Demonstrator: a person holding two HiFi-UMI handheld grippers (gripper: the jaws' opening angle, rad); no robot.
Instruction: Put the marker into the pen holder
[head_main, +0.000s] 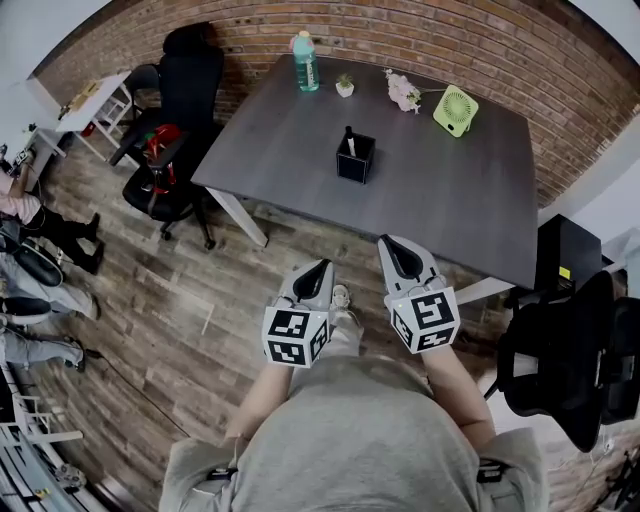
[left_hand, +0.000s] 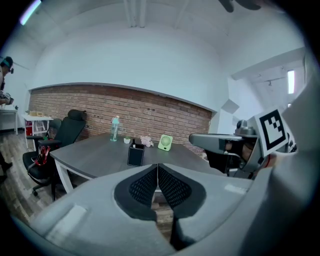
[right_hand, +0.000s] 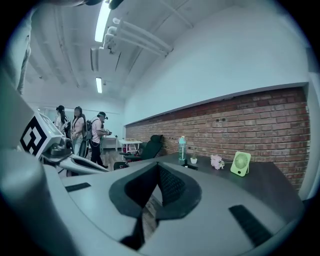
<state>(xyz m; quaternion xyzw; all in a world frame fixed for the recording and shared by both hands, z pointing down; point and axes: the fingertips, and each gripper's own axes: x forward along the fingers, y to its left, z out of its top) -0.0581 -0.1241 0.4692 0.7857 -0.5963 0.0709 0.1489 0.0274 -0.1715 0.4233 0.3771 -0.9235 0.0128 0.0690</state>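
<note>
Your left gripper (head_main: 320, 268) hangs close to your body, short of the table (head_main: 450, 190), with its jaws pressed together on nothing. Farther off, mid-table, the marker (head_main: 349, 141) stands upright in the black pen holder (head_main: 355, 160), its top poking above the rim, so the task looks done. Your right gripper (head_main: 388, 243), just beside the left one and at the table's near edge, is likewise closed and empty. I judge this step a plain rest. Hold both grippers low and well apart from the holder, jaws together, and don't swing over the table, where a knock could tip it.
</note>
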